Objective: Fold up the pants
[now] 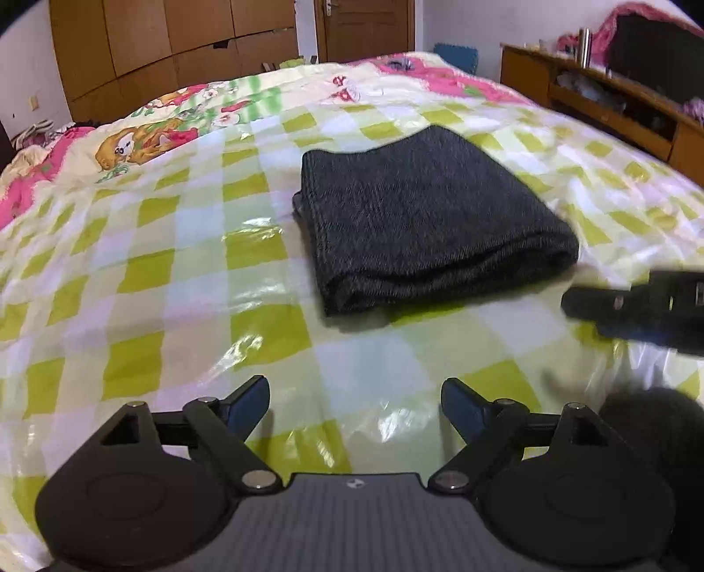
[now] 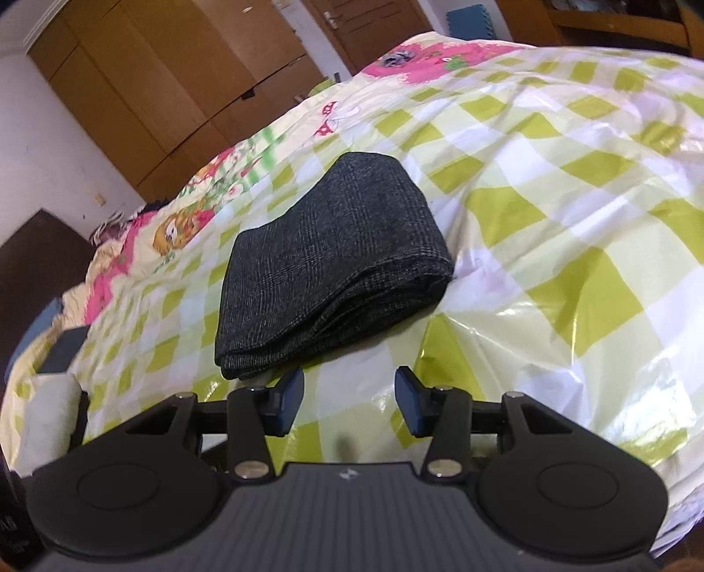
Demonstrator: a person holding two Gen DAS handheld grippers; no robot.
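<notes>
The dark grey pants (image 1: 431, 215) lie folded into a thick rectangular bundle on the green-and-white checked bed cover (image 1: 176, 281). My left gripper (image 1: 355, 402) hovers over the cover in front of the bundle, open wide with nothing between its fingers. In the right wrist view the same folded pants (image 2: 325, 273) lie just beyond my right gripper (image 2: 349, 400), whose jaws stand apart and empty; the left fingertip (image 2: 290, 391) is close to the bundle's near corner. The right gripper's black body (image 1: 647, 308) shows at the right edge of the left wrist view.
The bed cover is glossy and wrinkled, with a cartoon print toward the far side (image 1: 145, 141). A wooden shelf unit (image 1: 616, 105) stands at the right, wardrobes (image 1: 176, 48) and a door (image 1: 365, 26) behind. Clothes lie heaped at the far left (image 1: 31, 141).
</notes>
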